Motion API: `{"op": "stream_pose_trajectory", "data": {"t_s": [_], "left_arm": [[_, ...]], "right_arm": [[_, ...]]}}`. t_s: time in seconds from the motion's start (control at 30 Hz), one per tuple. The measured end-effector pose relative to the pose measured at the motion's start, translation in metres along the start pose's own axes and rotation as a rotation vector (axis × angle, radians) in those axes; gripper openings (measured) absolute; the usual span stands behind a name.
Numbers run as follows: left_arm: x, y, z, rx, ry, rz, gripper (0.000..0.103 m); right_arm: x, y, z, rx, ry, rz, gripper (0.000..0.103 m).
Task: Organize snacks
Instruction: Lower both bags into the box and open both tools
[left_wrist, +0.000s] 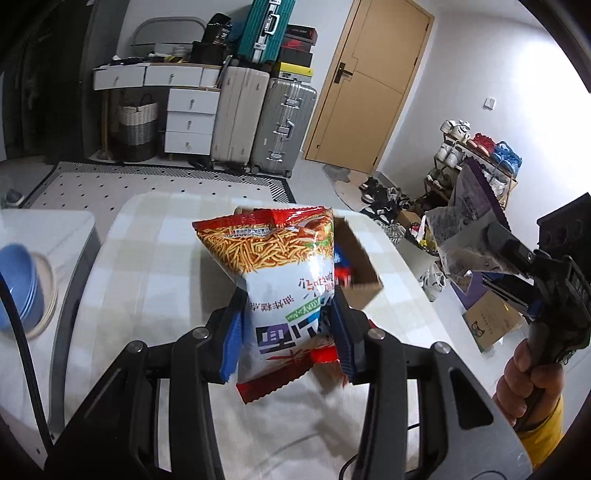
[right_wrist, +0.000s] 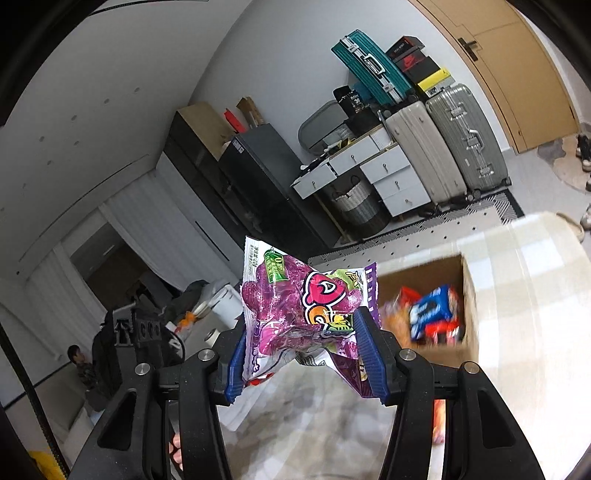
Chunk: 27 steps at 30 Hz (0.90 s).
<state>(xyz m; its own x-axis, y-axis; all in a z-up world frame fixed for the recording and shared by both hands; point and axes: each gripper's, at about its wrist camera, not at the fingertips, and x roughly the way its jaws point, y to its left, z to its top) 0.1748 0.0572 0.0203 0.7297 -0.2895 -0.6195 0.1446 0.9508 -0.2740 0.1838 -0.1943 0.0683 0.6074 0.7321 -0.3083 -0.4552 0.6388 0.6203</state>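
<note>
Left gripper (left_wrist: 286, 334) clamps red-white noodle-stick bag (left_wrist: 275, 280), Chinese print upside down, held just before cardboard box (left_wrist: 360, 266) on checked table (left_wrist: 147, 236). Right gripper (right_wrist: 304, 354) pinches purple candy bag (right_wrist: 295, 310), lettering unreadable, near the box (right_wrist: 469, 295); blue Oreo pack (right_wrist: 430, 310) inside. Beyond the box: suitcases (left_wrist: 258, 122), white drawers (left_wrist: 190, 122), door (left_wrist: 369, 85)

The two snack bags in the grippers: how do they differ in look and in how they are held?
The red-and-white snack bag pictures thin fried sticks; the purple snack bag is mostly purple with a cartoon logo. The left gripper holds the first puffed and smooth; the right gripper crumples the second. Both are sealed, lifted, and near the cardboard box of snacks.
</note>
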Motion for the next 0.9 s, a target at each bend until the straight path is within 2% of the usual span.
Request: {"op": "stream_pose_trajectory", "data": {"t_s": [0.17,0.27,0.33,0.47,0.6,0.7,0.9], "left_arm": [[0.045,-0.001,0.040,0.025,0.037,0.007,0.039],[0.085,-0.002,0.065,0.019,0.077,-0.024,0.039],[0.108,-0.007,0.076,0.055,0.092,-0.008,0.039],[0.151,-0.015,0.087,0.102,0.136,-0.057,0.039],[0.189,-0.013,0.095,0.111,0.164,-0.053,0.039],[0.206,-0.009,0.093,0.101,0.187,-0.042,0.039],[0.232,-0.004,0.087,0.090,0.208,-0.050,0.040]], "right_arm": [[0.026,-0.013,0.027,-0.017,0.017,-0.031,0.053],[0.038,-0.021,0.035,-0.031,0.019,-0.055,0.053],[0.052,-0.031,0.041,-0.029,0.026,-0.061,0.053],[0.078,-0.050,0.047,-0.004,0.048,-0.063,0.053],[0.098,-0.069,0.045,0.030,0.070,-0.080,0.053],[0.108,-0.078,0.042,0.018,0.084,-0.131,0.053],[0.120,-0.095,0.037,0.038,0.109,-0.133,0.054]]}}
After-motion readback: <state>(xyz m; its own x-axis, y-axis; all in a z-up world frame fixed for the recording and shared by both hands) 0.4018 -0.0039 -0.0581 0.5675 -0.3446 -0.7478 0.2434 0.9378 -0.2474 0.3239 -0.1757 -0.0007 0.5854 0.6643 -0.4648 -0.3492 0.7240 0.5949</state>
